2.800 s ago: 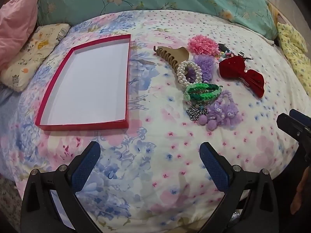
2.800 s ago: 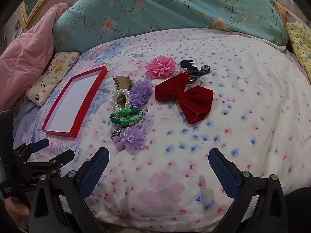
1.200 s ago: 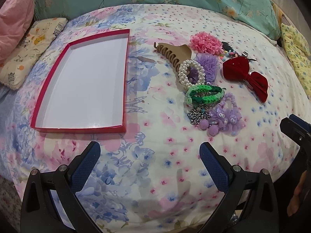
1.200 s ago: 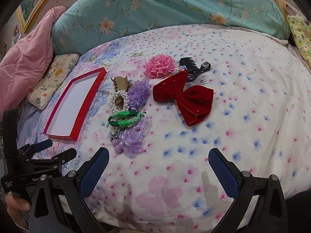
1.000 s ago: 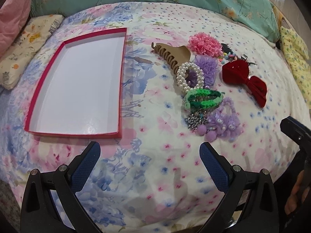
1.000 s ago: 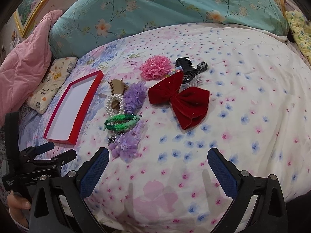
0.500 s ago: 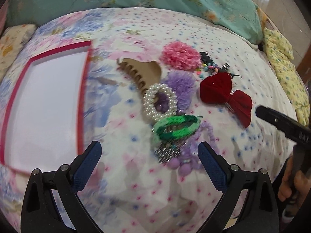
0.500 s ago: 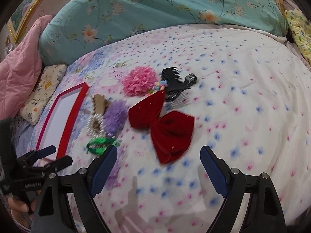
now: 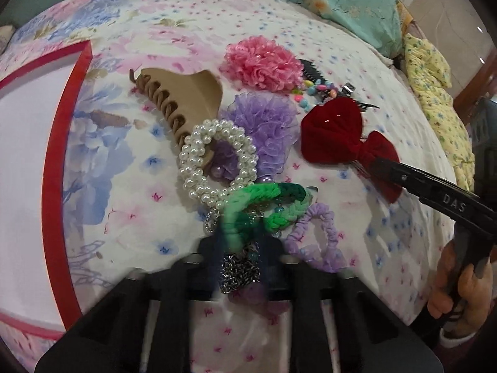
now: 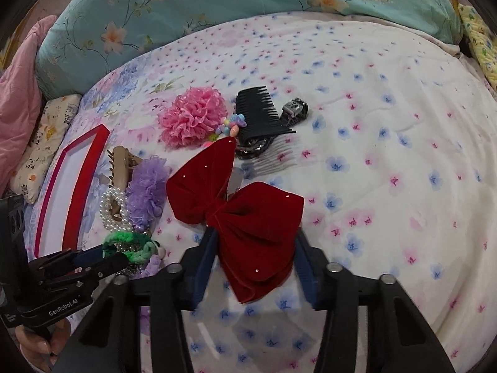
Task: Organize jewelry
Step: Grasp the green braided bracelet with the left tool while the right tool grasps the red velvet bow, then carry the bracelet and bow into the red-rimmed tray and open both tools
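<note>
My left gripper (image 9: 240,250) is closed down on the pile, its fingers around the green braided bracelet (image 9: 264,202) and a silver chain (image 9: 239,270). A pearl bracelet (image 9: 217,161), tan claw clip (image 9: 183,99), purple scrunchie (image 9: 267,127) and pink scrunchie (image 9: 264,62) lie beyond. My right gripper (image 10: 253,267) has its fingers on either side of the red velvet bow (image 10: 239,214), close against it. The bow also shows in the left wrist view (image 9: 341,136). The red-rimmed white tray (image 9: 62,161) lies to the left.
A black comb (image 10: 257,112), a clear comb (image 10: 273,158) and coloured beads (image 10: 231,126) lie behind the bow. A lilac hair tie (image 9: 316,236) sits right of the left gripper. Teal pillow (image 10: 217,9) at the back, pink quilt (image 10: 15,93) left.
Both grippers moved forward and down onto the items and narrowed: the left over the green bracelet and chain, the right over the red bow.
</note>
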`<state>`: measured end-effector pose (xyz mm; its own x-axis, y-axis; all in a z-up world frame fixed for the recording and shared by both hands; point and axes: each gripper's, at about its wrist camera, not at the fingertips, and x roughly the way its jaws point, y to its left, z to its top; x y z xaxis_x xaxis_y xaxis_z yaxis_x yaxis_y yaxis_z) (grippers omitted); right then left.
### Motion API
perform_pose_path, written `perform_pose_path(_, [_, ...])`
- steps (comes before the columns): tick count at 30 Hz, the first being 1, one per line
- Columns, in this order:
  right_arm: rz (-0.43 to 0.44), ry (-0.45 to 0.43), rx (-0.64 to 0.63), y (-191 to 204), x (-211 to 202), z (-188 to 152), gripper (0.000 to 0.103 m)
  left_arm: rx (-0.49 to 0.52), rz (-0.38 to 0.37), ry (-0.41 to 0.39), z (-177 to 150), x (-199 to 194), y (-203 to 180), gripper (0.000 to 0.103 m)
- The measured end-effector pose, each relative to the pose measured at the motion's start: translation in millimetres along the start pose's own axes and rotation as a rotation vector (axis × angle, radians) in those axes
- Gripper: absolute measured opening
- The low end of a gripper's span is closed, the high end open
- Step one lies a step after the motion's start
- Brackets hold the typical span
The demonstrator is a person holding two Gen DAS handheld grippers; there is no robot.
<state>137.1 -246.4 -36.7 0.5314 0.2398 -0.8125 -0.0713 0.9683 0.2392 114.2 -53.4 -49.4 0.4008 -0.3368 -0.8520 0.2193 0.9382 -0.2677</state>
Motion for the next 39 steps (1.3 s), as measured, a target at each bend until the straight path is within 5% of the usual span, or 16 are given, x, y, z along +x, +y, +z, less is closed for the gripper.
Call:
perform_pose_path(9, [0.088, -0.030, 0.042, 2, -20, -4, 0.011, 0.004, -0.019, -0.069, -5, -33, 1, 0.008])
perform_pose_path(20, [0.216, -0.078, 0.036, 33, -52, -8, 0.008, -0.052, -0.005, -0.180, -14, -92, 23, 0.008])
perform_pose_path(39, [0.452, -0.026, -0.148, 178, -35, -13, 0.008, -0.279, 0.153, -0.307, -54, -170, 144, 0.008])
